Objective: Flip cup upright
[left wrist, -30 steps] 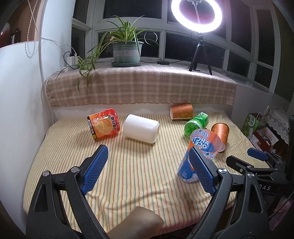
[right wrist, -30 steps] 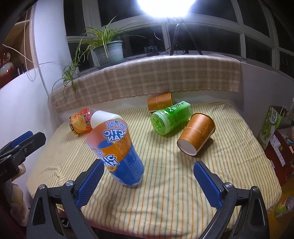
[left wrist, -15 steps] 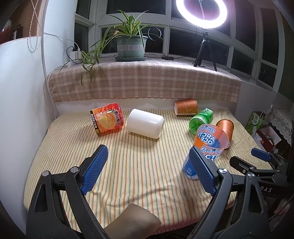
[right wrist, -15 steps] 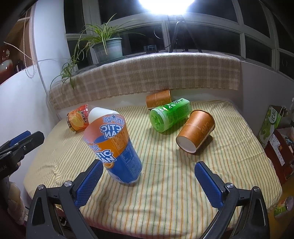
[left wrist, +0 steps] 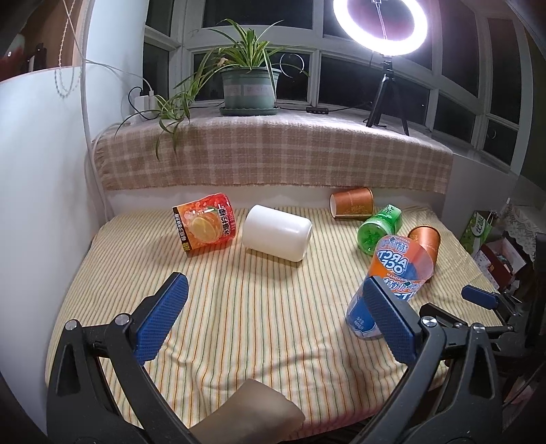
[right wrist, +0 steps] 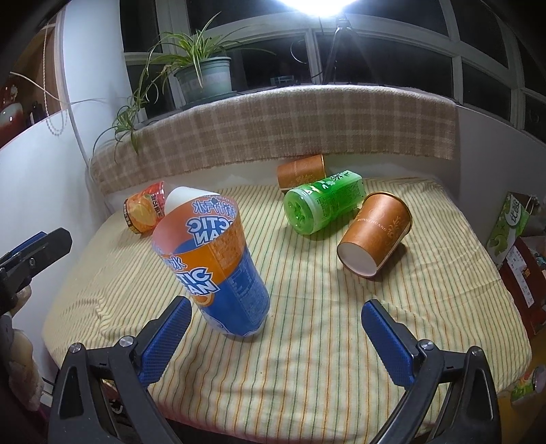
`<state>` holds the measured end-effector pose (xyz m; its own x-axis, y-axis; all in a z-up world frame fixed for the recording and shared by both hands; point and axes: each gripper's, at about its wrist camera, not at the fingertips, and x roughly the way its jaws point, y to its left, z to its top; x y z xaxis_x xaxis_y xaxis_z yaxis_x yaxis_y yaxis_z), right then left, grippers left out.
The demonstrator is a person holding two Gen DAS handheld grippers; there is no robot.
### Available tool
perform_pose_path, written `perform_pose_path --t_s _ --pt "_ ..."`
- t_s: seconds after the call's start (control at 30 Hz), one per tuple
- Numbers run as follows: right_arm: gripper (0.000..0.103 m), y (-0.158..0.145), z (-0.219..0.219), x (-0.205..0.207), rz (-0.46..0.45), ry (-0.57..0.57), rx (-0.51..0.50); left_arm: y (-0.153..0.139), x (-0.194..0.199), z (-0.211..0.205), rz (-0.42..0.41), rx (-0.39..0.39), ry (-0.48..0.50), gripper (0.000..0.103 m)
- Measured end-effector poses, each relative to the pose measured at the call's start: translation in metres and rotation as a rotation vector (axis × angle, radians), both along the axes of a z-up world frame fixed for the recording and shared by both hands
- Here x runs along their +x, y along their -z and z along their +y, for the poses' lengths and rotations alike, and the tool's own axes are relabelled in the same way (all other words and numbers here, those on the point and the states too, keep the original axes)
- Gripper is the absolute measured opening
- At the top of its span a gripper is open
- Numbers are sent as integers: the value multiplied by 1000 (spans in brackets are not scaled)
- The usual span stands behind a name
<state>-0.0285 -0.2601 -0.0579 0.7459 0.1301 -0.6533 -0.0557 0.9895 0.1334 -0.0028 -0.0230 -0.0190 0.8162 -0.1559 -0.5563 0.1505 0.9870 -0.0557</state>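
Note:
An orange and blue printed plastic cup [right wrist: 218, 273] stands mouth up, leaning a little, on the striped cloth; it also shows in the left wrist view [left wrist: 392, 276]. My right gripper [right wrist: 273, 341] is open and empty, just in front of the cup, apart from it. My left gripper [left wrist: 273, 317] is open and empty, to the left of that cup. Lying on their sides are a white cup [left wrist: 276, 233], an orange fruit-print cup [left wrist: 206, 229], a green cup [right wrist: 322, 205] and two brown paper cups [right wrist: 375, 235] [right wrist: 300, 170].
The striped cloth covers a table [right wrist: 307, 358] with its front edge close to both grippers. A checked cloth ledge [left wrist: 273, 157] with a potted plant [left wrist: 249, 85] and ring light [left wrist: 380, 27] runs along the back. A white wall [left wrist: 34, 205] stands at left.
Both grippers have drawn back a little from the table. The orange and blue cup stands free where it was, with nothing holding it.

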Motion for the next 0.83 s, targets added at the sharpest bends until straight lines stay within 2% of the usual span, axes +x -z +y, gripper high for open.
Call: perform_pose_path --t_s 0.6,0.83 --pt "101 14 11 8 39 -25 -10 9 10 5 38 -9 -18 103" --pt "101 14 13 10 42 -28 -13 9 8 5 3 12 -38 103"
